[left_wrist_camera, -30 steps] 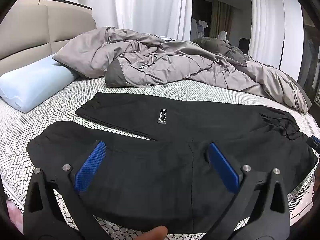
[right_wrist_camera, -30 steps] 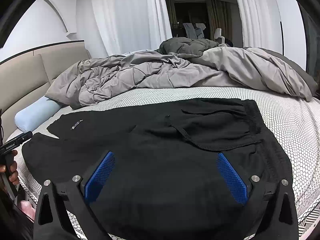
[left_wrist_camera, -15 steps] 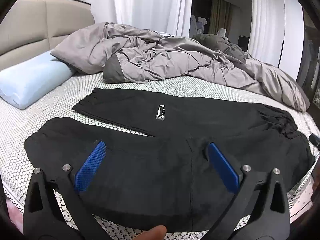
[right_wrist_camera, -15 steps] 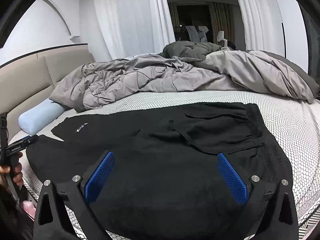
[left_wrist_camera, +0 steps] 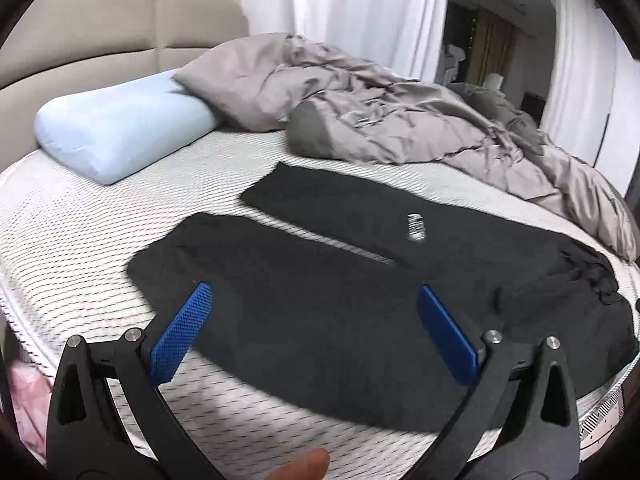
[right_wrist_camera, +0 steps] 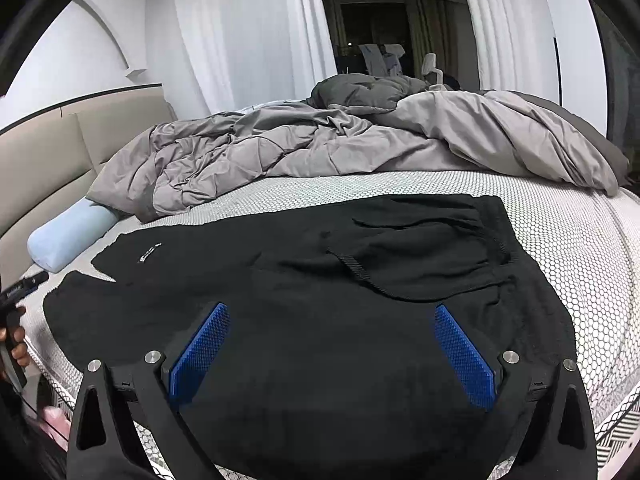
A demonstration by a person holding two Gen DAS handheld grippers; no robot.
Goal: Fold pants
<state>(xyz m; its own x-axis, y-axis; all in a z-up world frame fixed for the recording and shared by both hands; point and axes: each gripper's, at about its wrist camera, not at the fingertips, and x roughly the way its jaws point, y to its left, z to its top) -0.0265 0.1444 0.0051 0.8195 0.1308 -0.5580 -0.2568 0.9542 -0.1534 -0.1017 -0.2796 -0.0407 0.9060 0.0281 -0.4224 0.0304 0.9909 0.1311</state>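
On the bed, near edge, both views:

pants: black pants [left_wrist_camera: 360,280] [right_wrist_camera: 320,320] lie flat on the bed [left_wrist_camera: 80,240] [right_wrist_camera: 580,248], spread across its near side. Two legs run toward the headboard side with a narrow strip of mattress showing between them; waist end sits at the opposite side.

waistband: bunched and wrinkled, with a drawstring [right_wrist_camera: 356,270] looping across the fabric (clear in right view only).

label: small white tag [left_wrist_camera: 415,227] [right_wrist_camera: 149,253] on the far leg; text unreadable.

left tool: left tool [left_wrist_camera: 316,320] is spread wide, blue pads [left_wrist_camera: 180,334] well apart, nothing between them. It hangs over the near leg. Contact with fabric: cannot tell (frame is motion-blurred).

right tool: right tool [right_wrist_camera: 332,344] is also spread wide, blue pads [right_wrist_camera: 464,354] apart, gripping nothing. It sits above the seat/waist area of the pants.

hand: a fingertip [left_wrist_camera: 304,466] shows at the bottom edge of the left view; in the right view a hand [right_wrist_camera: 14,340] grips the other tool's handle at the far left.

duvet: grey crumpled duvet [left_wrist_camera: 400,120] [right_wrist_camera: 320,152] piled along the far side of the bed, apart from the pants.

pillow: light blue pillow [left_wrist_camera: 120,132] [right_wrist_camera: 68,236] by the beige headboard [left_wrist_camera: 100,28], near the leg ends but not touching them.

background: white curtains [right_wrist_camera: 240,32].
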